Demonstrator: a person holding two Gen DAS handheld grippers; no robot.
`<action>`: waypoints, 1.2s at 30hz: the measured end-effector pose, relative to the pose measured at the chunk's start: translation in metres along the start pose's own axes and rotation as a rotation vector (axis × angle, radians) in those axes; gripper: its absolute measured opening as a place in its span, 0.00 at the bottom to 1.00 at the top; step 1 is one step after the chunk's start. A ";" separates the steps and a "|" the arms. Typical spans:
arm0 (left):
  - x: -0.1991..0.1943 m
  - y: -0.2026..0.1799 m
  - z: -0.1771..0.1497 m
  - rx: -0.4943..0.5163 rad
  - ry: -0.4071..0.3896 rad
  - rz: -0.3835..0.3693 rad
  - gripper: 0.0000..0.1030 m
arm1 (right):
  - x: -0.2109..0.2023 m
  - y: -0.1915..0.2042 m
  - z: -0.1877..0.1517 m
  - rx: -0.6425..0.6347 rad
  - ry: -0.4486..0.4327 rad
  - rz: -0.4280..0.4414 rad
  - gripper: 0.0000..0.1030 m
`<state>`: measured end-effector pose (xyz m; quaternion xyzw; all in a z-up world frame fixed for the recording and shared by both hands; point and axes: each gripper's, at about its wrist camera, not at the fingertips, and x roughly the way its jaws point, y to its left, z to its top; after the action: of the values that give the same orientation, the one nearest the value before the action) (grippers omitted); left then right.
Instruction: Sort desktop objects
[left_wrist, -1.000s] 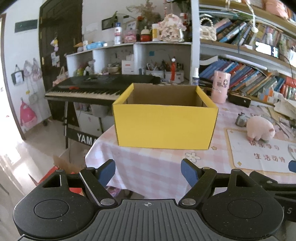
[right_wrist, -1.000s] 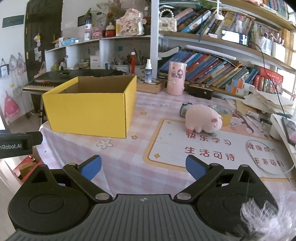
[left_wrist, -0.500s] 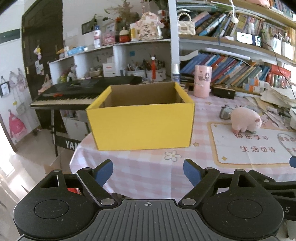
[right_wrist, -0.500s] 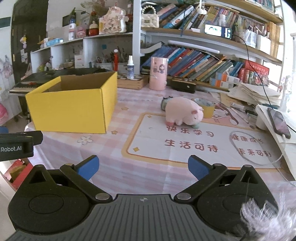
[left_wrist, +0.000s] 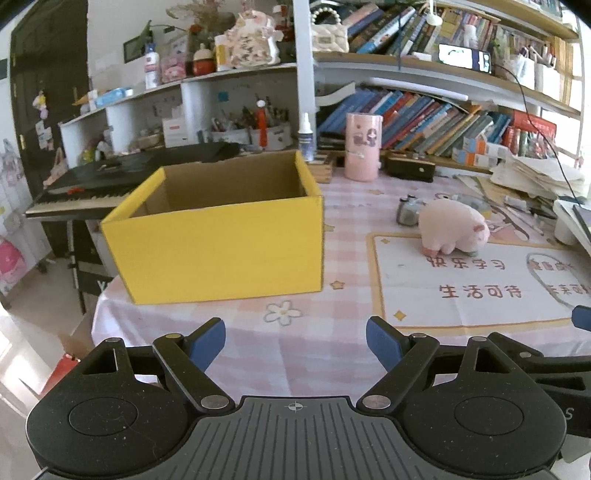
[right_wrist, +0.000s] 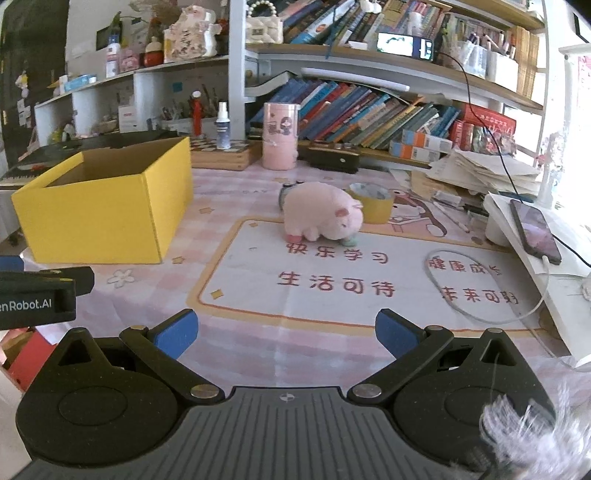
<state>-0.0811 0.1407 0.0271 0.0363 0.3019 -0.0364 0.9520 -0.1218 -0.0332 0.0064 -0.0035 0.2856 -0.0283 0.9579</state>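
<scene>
A yellow cardboard box (left_wrist: 218, 240) stands open-topped at the left end of the checked table (left_wrist: 295, 354), close to its near edge, and what shows of its inside looks empty. To its right, on the printed mat (right_wrist: 332, 280) toward the middle of the table, sits a pink plush pig (right_wrist: 319, 216), with a roll of yellow tape (right_wrist: 373, 201) touching its far side and a small grey clock-like object (left_wrist: 406, 212) just behind it. The pig looks light, soft and squashy, unlikely to slip or break; the broad rounded back seems the best place to pinch it. The tape looks rigid and light, best taken across its wall. The clock is too small to judge. The left gripper (left_wrist: 295, 336) and right gripper (right_wrist: 286, 330) both hang above the table's near edge with jaws spread wide and nothing between them, well short of every item.
</scene>
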 end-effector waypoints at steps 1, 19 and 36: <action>0.002 -0.002 0.001 0.002 0.002 -0.004 0.83 | 0.001 -0.002 0.001 0.003 0.002 -0.003 1.00; 0.030 -0.039 0.016 0.025 0.026 -0.058 0.83 | 0.022 -0.043 0.008 0.035 0.041 -0.053 1.00; 0.053 -0.062 0.026 0.042 0.044 -0.082 0.83 | 0.042 -0.062 0.018 0.032 0.062 -0.067 1.00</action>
<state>-0.0286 0.0740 0.0152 0.0446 0.3231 -0.0810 0.9418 -0.0799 -0.0972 -0.0002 0.0031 0.3144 -0.0649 0.9470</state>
